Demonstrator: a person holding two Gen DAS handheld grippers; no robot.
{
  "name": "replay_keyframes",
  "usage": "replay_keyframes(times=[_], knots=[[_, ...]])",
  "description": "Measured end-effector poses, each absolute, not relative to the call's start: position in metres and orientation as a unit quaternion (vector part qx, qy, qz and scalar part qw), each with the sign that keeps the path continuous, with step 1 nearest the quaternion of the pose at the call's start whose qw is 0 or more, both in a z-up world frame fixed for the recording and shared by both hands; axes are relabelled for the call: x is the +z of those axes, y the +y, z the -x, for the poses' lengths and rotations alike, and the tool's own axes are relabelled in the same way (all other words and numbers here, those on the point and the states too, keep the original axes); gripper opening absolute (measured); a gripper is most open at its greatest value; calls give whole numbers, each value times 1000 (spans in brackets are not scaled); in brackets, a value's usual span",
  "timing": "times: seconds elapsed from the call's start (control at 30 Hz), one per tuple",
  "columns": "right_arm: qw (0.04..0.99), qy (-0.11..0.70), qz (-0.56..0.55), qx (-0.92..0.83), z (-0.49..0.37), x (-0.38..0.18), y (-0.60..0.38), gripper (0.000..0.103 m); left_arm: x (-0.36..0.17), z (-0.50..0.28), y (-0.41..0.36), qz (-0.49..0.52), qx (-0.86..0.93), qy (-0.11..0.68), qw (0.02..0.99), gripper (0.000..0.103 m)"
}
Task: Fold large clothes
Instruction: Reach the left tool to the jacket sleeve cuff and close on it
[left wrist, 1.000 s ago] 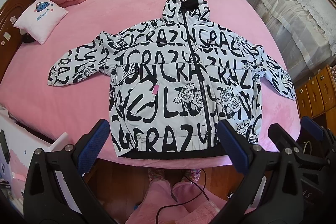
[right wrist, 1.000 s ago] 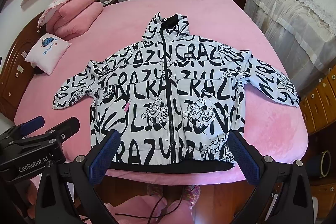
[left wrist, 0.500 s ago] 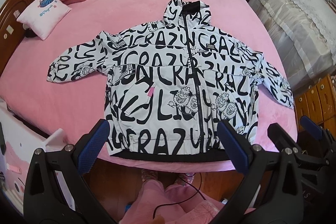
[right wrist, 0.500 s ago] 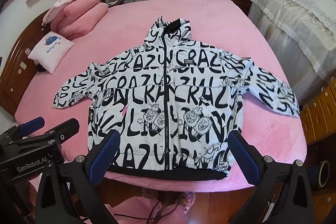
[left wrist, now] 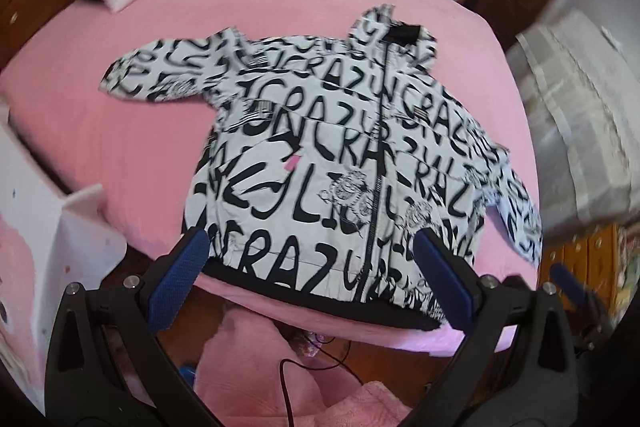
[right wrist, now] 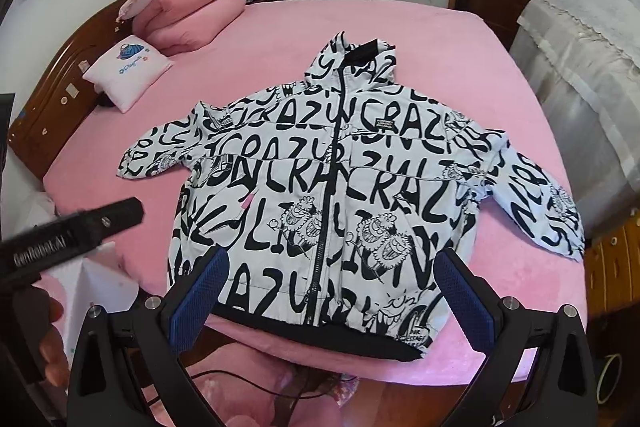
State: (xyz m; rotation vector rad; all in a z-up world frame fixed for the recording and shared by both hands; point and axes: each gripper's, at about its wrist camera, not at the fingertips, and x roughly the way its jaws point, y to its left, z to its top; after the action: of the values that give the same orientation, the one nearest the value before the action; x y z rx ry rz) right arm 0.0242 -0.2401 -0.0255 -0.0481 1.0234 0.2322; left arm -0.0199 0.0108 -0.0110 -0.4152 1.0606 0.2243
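While the left-wrist view is blurred, both views agree on the layout: a white hooded jacket [right wrist: 332, 195] with black lettering lies spread flat, front up and zipped, on the pink bed [right wrist: 400, 39]. Its hood points toward 12 o'clock, its black hem sits at the bed's near edge at 6 o'clock, and the sleeves extend toward 9 and 3 o'clock. A small pink tag [right wrist: 246, 202] shows on the chest left of the zipper.

The left gripper [left wrist: 320, 277] hovers at 6 o'clock above the hem, jaws wide apart and holding nothing. The right gripper [right wrist: 332, 301] hovers likewise over the hem, jaws wide apart and empty; neither appears to touch the fabric, though the blur makes this uncertain for the left.

In the right-wrist view, the left gripper's black body shows at 9 o'clock, beside the jacket's left edge.

A white cushion [right wrist: 128, 75] with a blue print lies at 10 o'clock near the wooden headboard [right wrist: 52, 99], well apart from the jacket. Folded pink bedding [right wrist: 188, 11] sits at 11 o'clock. A lace-covered piece of furniture [right wrist: 580, 67] stands beside the bed at 2 o'clock.
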Motion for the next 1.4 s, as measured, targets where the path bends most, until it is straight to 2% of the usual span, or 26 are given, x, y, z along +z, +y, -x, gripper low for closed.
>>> replay_keyframes(times=[0.3,0.5,0.8,1.1,1.27,1.33,1.4], knots=[[829,540,12,143,-60,-60,-191,103,-43,32,137,312,210,466,801,101],[804,581,21,126,-102,-88,-125,103,-94,24,232,404,225,523,716,101],[767,621,93,134,-149,-131,7,103,-153,-27,343,400,243,580,667,101],[740,643,118,159,-192,-185,107,103,-214,-92,474,469,297,487,674,101],[738,633,138,188,-213,-208,141,103,-275,-109,540,523,357,454,627,101],[740,627,155,188,-219,-216,146,103,-300,-115,559,556,354,437,612,98],[742,623,162,184,-224,-223,145,103,-315,-121,570,564,351,431,611,91]])
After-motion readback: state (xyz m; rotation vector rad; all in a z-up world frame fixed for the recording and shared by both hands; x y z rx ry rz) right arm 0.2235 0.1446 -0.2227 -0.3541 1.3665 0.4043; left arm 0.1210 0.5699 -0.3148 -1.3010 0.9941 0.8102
